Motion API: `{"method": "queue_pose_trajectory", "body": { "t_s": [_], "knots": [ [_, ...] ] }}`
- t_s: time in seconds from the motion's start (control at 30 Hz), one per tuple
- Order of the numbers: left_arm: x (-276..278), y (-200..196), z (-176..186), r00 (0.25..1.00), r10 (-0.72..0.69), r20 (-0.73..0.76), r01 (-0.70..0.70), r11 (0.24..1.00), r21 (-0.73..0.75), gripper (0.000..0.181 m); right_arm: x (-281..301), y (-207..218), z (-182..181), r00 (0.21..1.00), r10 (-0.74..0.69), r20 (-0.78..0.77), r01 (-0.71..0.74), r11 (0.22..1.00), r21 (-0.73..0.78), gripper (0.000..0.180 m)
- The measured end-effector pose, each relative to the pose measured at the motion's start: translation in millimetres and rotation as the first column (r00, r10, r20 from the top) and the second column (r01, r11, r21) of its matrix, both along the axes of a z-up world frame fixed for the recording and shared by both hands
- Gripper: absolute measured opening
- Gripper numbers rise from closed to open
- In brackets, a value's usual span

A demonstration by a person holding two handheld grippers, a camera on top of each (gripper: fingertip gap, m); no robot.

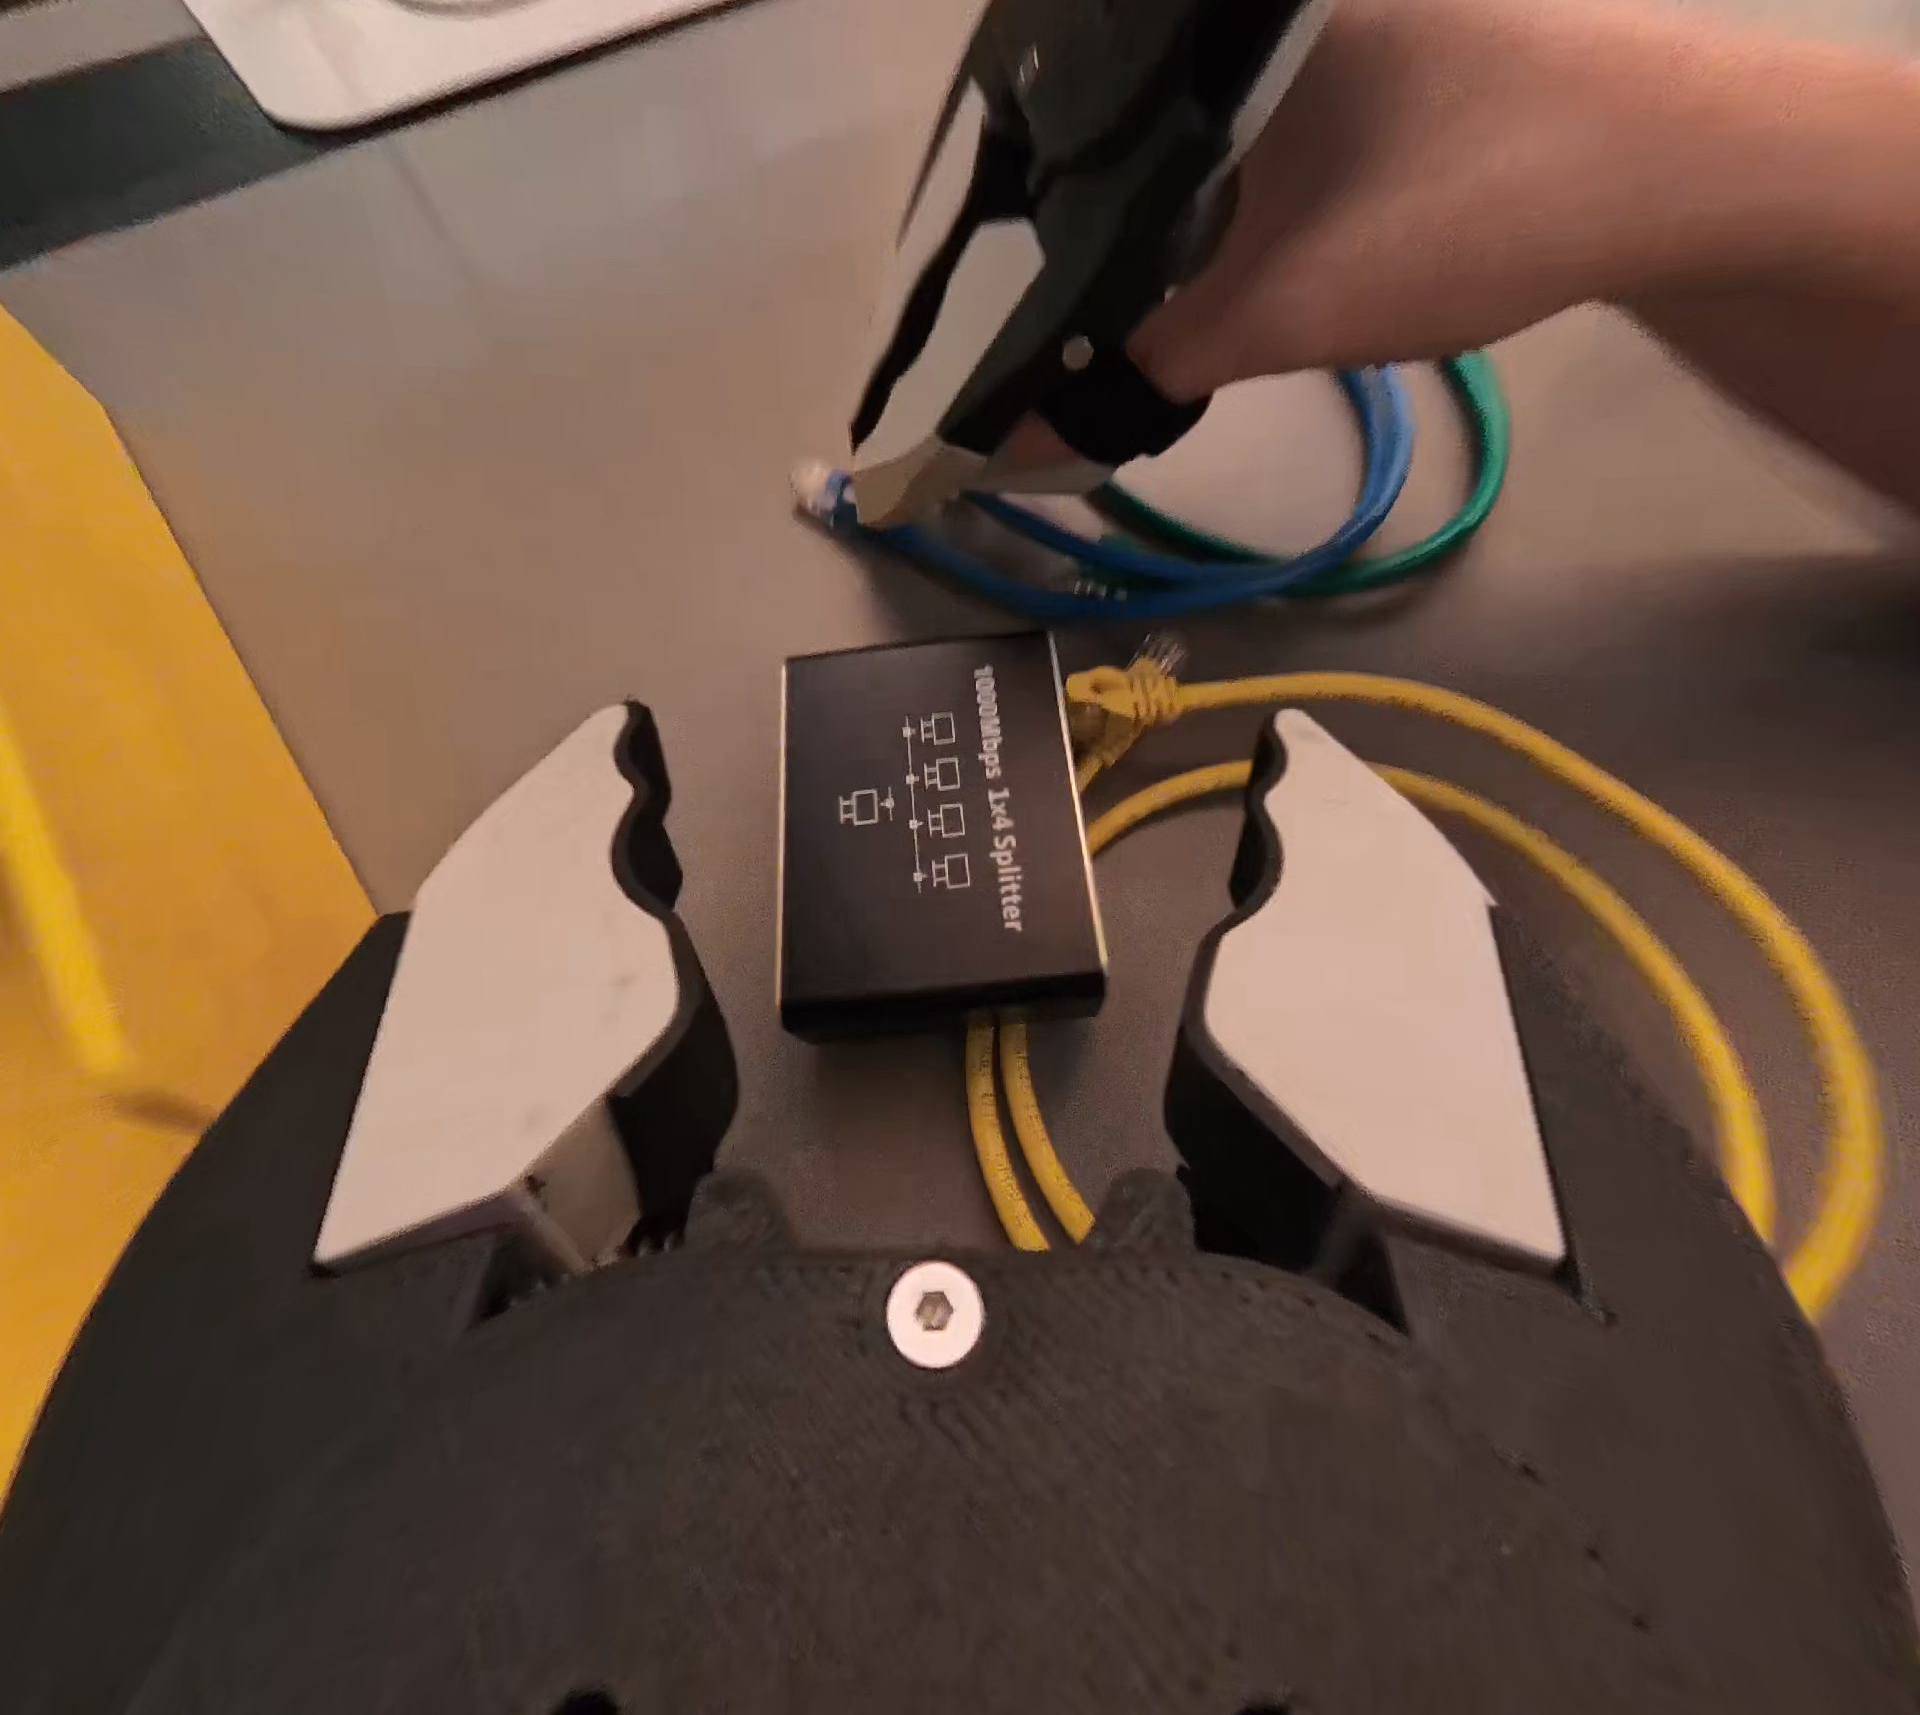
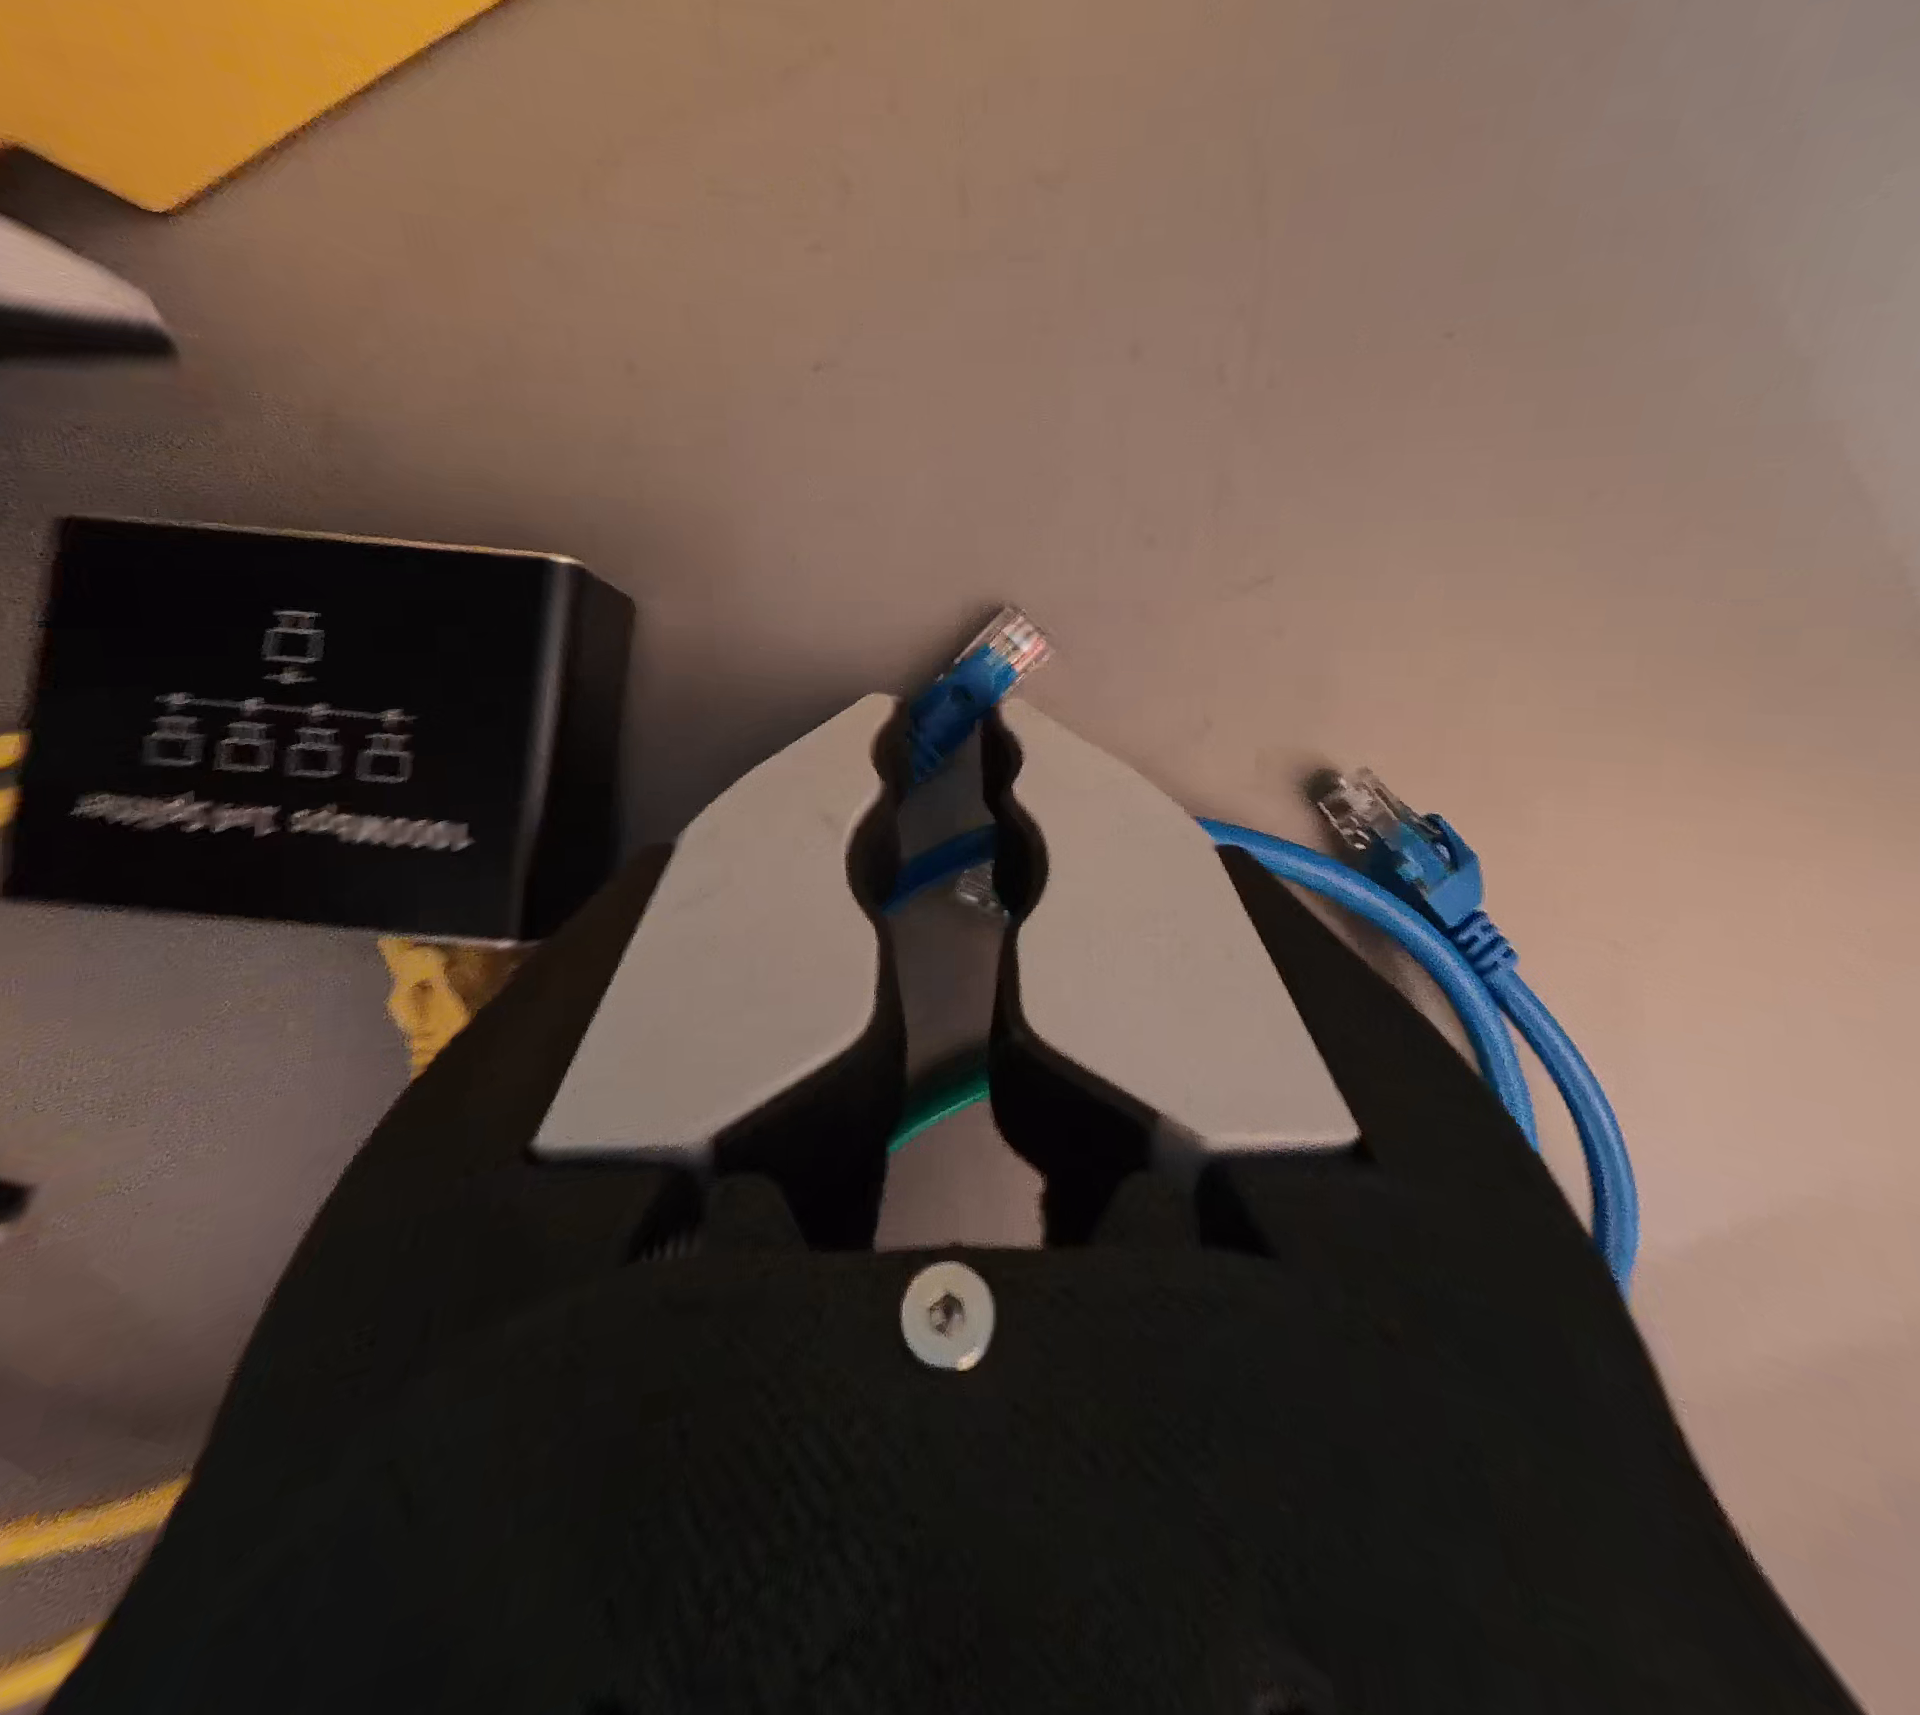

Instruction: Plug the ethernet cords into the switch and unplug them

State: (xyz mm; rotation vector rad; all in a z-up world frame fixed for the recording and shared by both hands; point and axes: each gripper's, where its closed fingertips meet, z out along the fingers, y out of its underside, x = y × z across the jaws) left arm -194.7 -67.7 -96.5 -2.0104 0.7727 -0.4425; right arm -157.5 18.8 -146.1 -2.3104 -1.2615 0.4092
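Right gripper (image 2: 951,715) jaws pinched on blue cord (image 2: 956,699) plug, frame centre, on table (image 2: 1247,315). Left gripper (image 1: 951,756) jaws wide, empty, flanking black switch (image 1: 935,834) mid-frame; yellow cord (image 1: 1558,834) right of it.

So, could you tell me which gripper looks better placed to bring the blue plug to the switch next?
The right gripper: its fingertips are closed around the blue plug. The left gripper is open and empty, flanking the switch, likely better suited to steadying it.
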Motion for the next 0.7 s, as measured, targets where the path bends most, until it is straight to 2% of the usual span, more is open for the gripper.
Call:
{"method": "queue_pose_trajectory", "body": {
  "t_s": [0.03,0.13,0.27,0.3,0.37,0.47,0.63,0.7],
  "knots": [
    [-0.7,-2.0,10.5,0.999,-0.004,0.045,0.004,1.000,0.013,0.105,-2.0,-2.9,4.6,0.999,0.025,-0.040,-0.026,1.000,-0.016,0.004],
    [-2.7,-6.2,35.3,0.981,-0.006,0.196,0.007,1.000,-0.006,0.098,-4.2,-9.3,26.9,0.982,0.053,-0.179,-0.059,0.998,-0.031,0.004],
    [-9.0,0.7,54.9,0.945,0.011,0.326,-0.008,1.000,-0.011,0.089,0.5,6.9,35.9,0.977,-0.046,-0.206,0.051,0.999,0.018,0.007],
    [-9.4,1.8,57.3,0.942,0.013,0.336,-0.010,1.000,-0.011,0.089,-0.1,8.8,32.0,0.980,-0.061,-0.187,0.067,0.997,0.025,0.010],
    [-10.3,2.2,60.0,0.945,0.019,0.326,-0.021,1.000,0.002,0.089,1.7,8.5,16.0,0.992,-0.080,-0.096,0.081,0.997,0.011,0.027],
    [-11.0,-0.1,59.6,0.956,0.029,0.292,-0.035,0.999,0.013,0.088,-3.1,5.6,-1.0,0.993,-0.102,-0.051,0.100,0.994,-0.031,0.029],
    [-7.1,-3.1,58.2,0.963,0.029,0.267,-0.031,1.000,0.004,0.088,-1.2,9.8,-2.5,0.992,-0.104,0.064,0.100,0.993,0.059,0.027],
    [-5.3,-4.1,58.8,0.968,0.027,0.251,-0.030,0.999,0.010,0.088,4.3,12.8,-3.1,0.986,-0.119,0.113,0.109,0.990,0.094,0.031]
  ]
}}
